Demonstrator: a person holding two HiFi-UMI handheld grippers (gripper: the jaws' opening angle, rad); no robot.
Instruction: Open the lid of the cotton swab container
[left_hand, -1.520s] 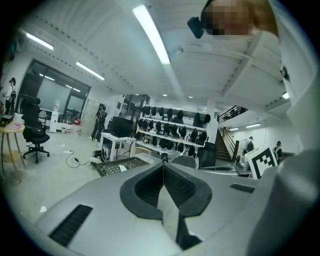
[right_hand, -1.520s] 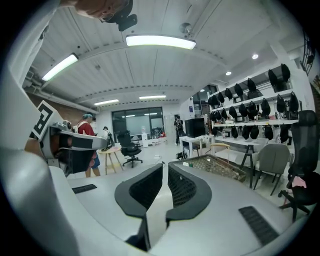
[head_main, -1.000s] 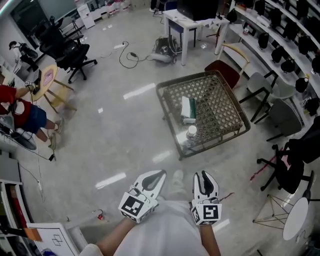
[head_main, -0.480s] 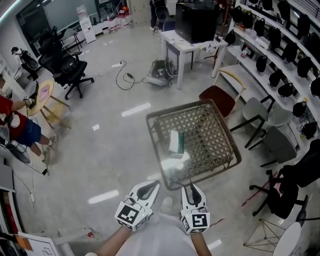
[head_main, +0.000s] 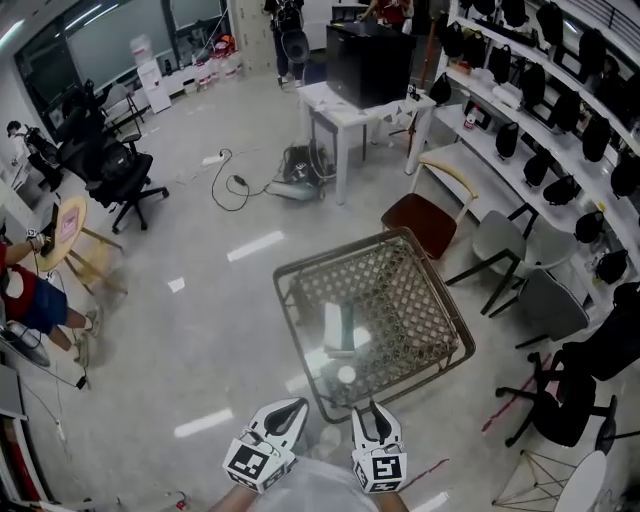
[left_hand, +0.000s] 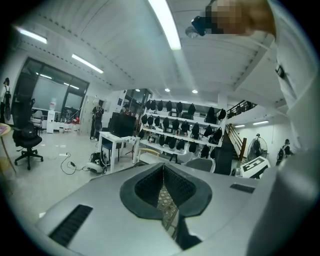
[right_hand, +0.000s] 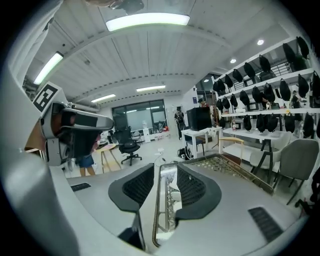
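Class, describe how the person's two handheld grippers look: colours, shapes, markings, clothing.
The left gripper and right gripper have pale grey shells tapering to pointed jaws lined with dark ribbed pads. Each carries a white cube with black square markers. The person wears a white top. The right gripper's jaws have just been opening, nothing between them.

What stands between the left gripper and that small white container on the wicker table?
Nothing visible. The container sits by the table's near rim, ahead of the shut left gripper; only that rim lies between them.
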